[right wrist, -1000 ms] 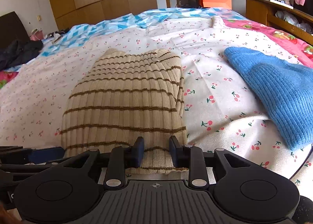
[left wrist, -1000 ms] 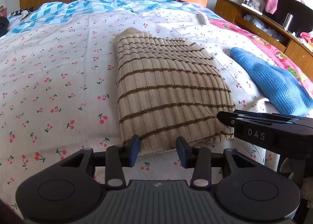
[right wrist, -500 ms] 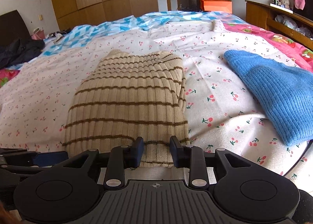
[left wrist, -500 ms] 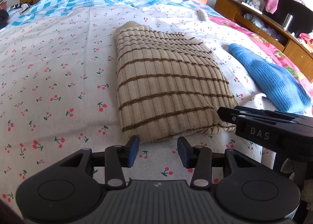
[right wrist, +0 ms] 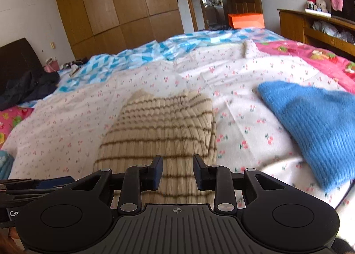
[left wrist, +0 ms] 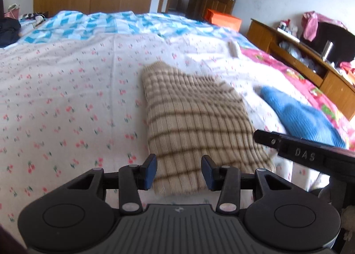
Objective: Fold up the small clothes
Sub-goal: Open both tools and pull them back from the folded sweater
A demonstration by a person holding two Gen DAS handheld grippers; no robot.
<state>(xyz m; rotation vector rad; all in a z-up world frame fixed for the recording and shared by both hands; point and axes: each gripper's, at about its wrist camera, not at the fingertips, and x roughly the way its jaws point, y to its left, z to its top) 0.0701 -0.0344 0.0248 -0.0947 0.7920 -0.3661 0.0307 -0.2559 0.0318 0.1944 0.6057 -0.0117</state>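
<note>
Both the left tongs (left wrist: 179, 172) and right tongs (right wrist: 177, 172) hang spread and empty above the folded striped sweater (left wrist: 197, 129) (near edge), so a careless dip could snag and unfold it.

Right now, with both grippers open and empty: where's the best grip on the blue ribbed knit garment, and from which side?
Take the blue ribbed knit garment by its near-left corner, coming from the left, over the bare cherry-print sheet. It lies flat and unfolded to the right of the folded beige striped sweater; that corner lies fully in view with clear sheet beside it. The right gripper seems closer.
</note>
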